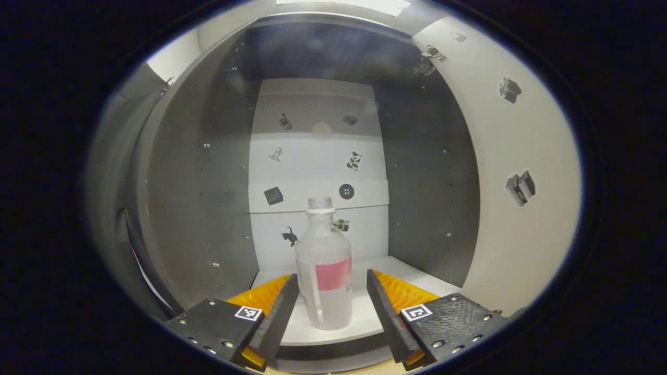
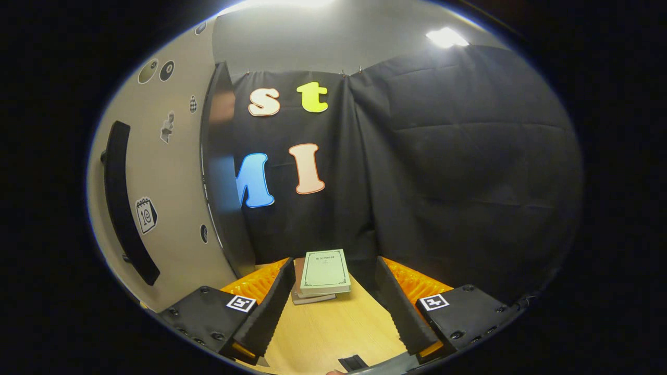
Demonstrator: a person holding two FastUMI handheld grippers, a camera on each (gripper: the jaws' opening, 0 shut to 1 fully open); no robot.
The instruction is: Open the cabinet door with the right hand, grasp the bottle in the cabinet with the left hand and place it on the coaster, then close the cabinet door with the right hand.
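In the left gripper view the left hand-held gripper [image 1: 332, 302] is spread wide, its two wedge-shaped fingers [image 1: 279, 317] flanking the bottle [image 1: 324, 271] without touching it; each finger mount carries a small square black-and-white marker. The bottle stands upright near the front edge of the white shelf floor [image 1: 411, 278] inside the open cabinet [image 1: 198, 198], between the fingers and just beyond their tips. It is translucent, frosted plastic with rounded shoulders, a ribbed screw cap and a pink label band whose writing is too small to read. The cabinet's side walls are dark grey and dotted with rows of small holes; its white back panel [image 1: 318, 166] bears small black stickers, among them a cat, a button and a camera. To the right the pale cabinet door [image 1: 521, 130] is swung open, hinge at its top and more stickers on its face. In the right gripper view the right hand-held gripper [image 2: 333, 302] is likewise spread apart, holding nothing, above a light wooden bench [image 2: 333, 328]. Beyond its fingers lies a small stack of books [image 2: 324, 273], the top cover pale green with unreadable print. To the left stands the door's outer face with a long curved black handle [image 2: 125, 203] and a calendar sticker.
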